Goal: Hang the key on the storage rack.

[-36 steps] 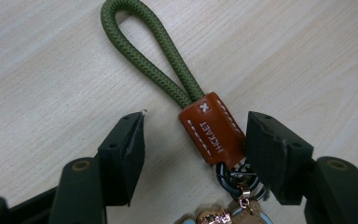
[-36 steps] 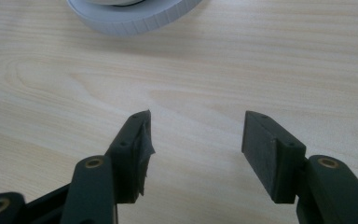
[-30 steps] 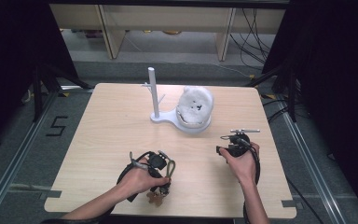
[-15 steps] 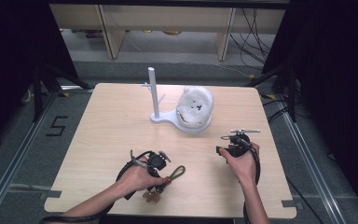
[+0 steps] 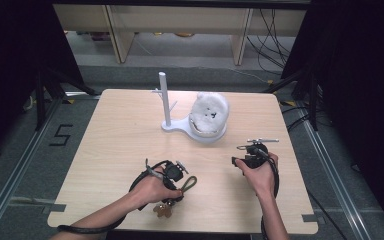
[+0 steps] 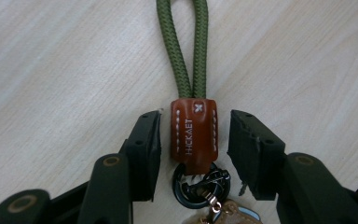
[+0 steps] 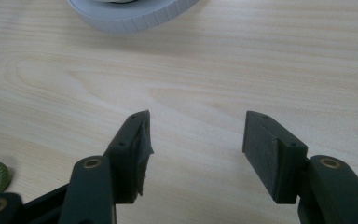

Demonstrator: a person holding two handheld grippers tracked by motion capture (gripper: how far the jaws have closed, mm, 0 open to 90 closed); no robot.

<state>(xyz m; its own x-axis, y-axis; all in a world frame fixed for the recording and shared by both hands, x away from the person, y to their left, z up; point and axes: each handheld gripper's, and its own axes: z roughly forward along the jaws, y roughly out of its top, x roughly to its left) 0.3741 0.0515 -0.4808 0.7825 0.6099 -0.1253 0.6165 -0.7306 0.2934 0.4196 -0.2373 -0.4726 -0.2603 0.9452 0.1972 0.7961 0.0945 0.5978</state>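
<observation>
A keychain lies on the table near the front edge: a green rope loop point(image 6: 189, 42), a brown leather tab point(image 6: 193, 135), a black ring point(image 6: 198, 186) and a tan charm point(image 5: 162, 210). My left gripper point(image 6: 193, 123) is open, one jaw on each side of the leather tab with a gap on both sides. In the high view the left gripper point(image 5: 179, 187) sits over the keychain and the rope loop point(image 5: 190, 183) sticks out to its right. My right gripper point(image 7: 196, 135) is open above bare wood with nothing between its jaws. It is held at the table's right point(image 5: 238, 161).
A white stand with an upright post point(image 5: 163, 97) and small side pegs stands mid-table. A white fluffy round thing point(image 5: 209, 117) rests on its base. The base rim point(image 7: 130, 11) is at the top of the right gripper view. Shelves and cables lie beyond the table.
The green loop has come out to the right of my left gripper, which has settled around the leather tab. The right hand has not moved.
</observation>
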